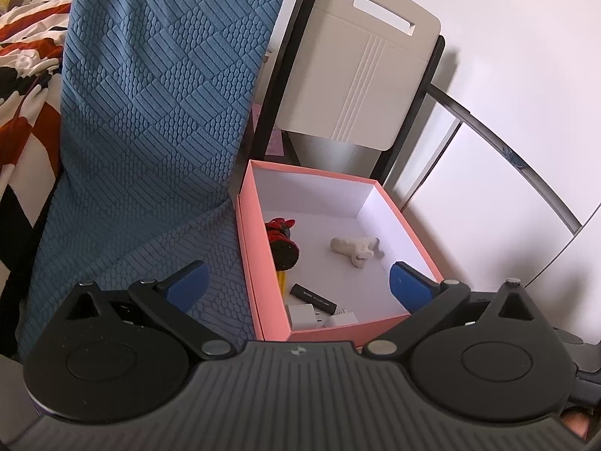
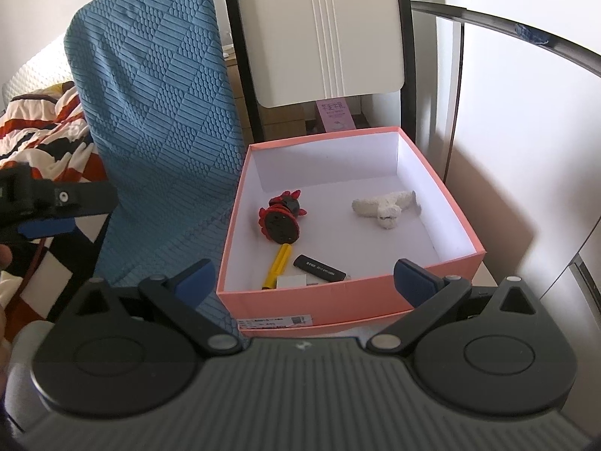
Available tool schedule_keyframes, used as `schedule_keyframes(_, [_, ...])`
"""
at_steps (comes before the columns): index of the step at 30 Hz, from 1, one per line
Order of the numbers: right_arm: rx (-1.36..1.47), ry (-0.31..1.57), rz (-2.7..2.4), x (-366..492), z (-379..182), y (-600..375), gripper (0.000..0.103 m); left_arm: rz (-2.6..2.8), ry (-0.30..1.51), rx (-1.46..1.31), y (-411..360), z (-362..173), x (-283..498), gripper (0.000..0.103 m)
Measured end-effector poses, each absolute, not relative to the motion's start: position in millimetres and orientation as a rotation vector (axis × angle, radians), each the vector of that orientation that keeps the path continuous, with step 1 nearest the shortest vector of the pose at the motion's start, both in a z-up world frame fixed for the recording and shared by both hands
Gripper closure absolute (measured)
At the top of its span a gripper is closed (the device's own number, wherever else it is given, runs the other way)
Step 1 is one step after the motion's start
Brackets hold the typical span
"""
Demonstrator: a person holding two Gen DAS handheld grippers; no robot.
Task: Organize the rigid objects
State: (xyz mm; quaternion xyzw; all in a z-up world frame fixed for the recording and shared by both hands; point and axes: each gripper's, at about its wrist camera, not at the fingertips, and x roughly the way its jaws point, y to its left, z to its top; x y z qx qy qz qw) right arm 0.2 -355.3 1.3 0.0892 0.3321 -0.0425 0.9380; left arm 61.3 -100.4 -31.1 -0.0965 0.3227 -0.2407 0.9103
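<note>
So the pink box [image 2: 349,293] sits open on the blue textured cover [image 2: 157,120], right beside a white chair back [image 2: 323,37]. There's a white sticker label [image 2: 276,321] on the box's near outer wall with a barcode and small print, too blurry to read. Behind the box there's a small pink package [image 2: 335,114] with some characters on it, can't make those out either.

Inside the box: a red and black toy on a yellow stick [image 2: 280,221], lying with the stick toward the near wall and the head toward the middle. The black USB stick [image 2: 319,268] has white lettering along its side (unreadable), long axis running left-right, slightly diagonal, close to the near wall. A white charger plug [image 1: 304,315] is tucked in the near corner just beside it, with another small white piece [image 1: 343,318] next to that. A white fuzzy toy [image 2: 387,205] lies over by the right wall, well apart from the rest.

Left tongs [image 1: 298,282] are spread wide with nothing between the blue pads, hovering at the near edge of the box. Right tongs [image 2: 304,280] same deal, wide apart and holding nothing.
</note>
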Motion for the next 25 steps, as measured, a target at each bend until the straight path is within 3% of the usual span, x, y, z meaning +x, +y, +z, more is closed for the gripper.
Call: schedule_keyframes(25, [0.174, 0.699, -0.083, 0.9, -2.4, -351.1, 0.0, -0.501, 0.68, -0.207, -99.5, -34.8, 60.5, 0.0])
